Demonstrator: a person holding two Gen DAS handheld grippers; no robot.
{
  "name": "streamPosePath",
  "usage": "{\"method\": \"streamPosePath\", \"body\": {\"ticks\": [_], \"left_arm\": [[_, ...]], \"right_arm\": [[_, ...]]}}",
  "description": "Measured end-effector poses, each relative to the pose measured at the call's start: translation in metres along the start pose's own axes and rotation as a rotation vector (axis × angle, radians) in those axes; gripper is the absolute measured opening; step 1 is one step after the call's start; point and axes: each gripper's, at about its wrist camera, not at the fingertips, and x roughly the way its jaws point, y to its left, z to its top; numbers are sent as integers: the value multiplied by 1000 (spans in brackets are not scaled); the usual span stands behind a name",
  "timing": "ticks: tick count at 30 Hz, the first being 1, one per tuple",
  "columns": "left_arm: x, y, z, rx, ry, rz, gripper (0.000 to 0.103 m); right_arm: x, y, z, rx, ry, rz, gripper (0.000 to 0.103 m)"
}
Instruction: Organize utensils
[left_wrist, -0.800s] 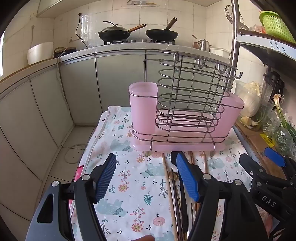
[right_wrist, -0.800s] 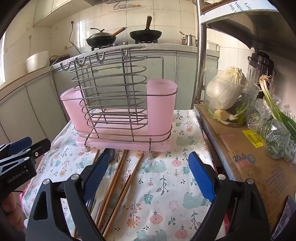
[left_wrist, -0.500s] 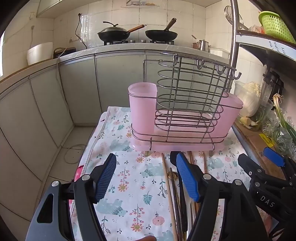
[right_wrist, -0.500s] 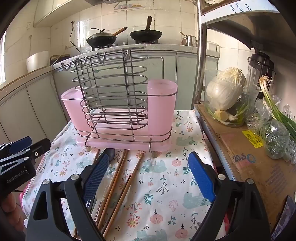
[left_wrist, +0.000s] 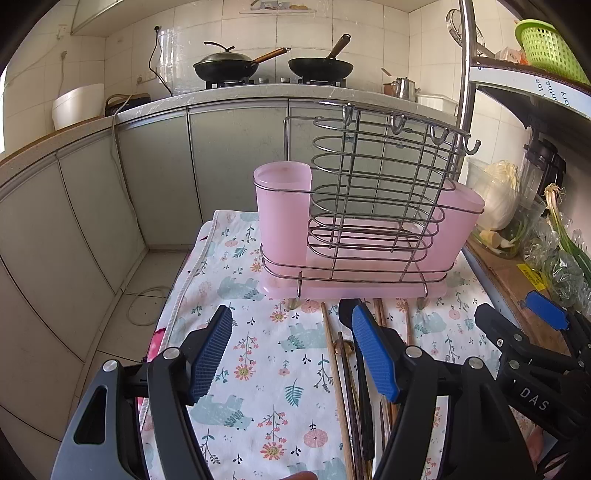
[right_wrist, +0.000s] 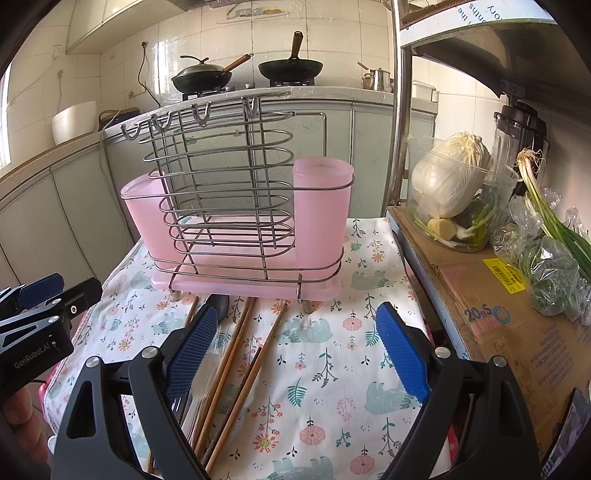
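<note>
almost nothing has moved since the earlier frames: both views show the same floral cloth and the rack sits a touch lower in the left wrist view, nothing more.

nearest the left wrist camera, the left gripper (left_wrist: 291, 354) hangs above the floral cloth (left_wrist: 258, 354) with its blue pads spread wide and nothing between them. just past its right-hand pad lies the bundle of chopsticks (left_wrist: 334, 365), long wooden sticks running from the near edge of the cloth toward the rack, with a dark-handled utensil (left_wrist: 347, 314) among them. the right gripper (left_wrist: 517, 332) shows at the right edge of that view, over the right side of the cloth.

from the right wrist camera, the right gripper (right_wrist: 295, 347) is likewise wide apart and holds nothing, hovering over the near half of the cloth. the chopsticks (right_wrist: 236, 354) lie under and just beside its left pad, fanned a little, their far tips near the feet of the rack. the left gripper (right_wrist: 44, 306) enters at the left edge.

toward the far edge of the cloth stands the wire utensil rack (left_wrist: 369, 221), upright on a pink tray, with a pink cup (left_wrist: 282, 210) at its left end and another pink holder (left_wrist: 458, 225) at its right end. beside the cloth's right edge a cardboard box (right_wrist: 491, 306) carries a clear tub of cabbage (right_wrist: 450, 184) and bagged greens (right_wrist: 550, 269). beyond, two woks (left_wrist: 273, 66) sit on the kitchen counter.
</note>
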Motion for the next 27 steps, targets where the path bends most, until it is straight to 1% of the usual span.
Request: {"method": "streamPosePath", "body": {"ticks": [27], "left_arm": [[-5, 0, 2, -5, -6, -12, 67]], "right_arm": [[-2, 0, 1, -4, -7, -3, 88]]}}
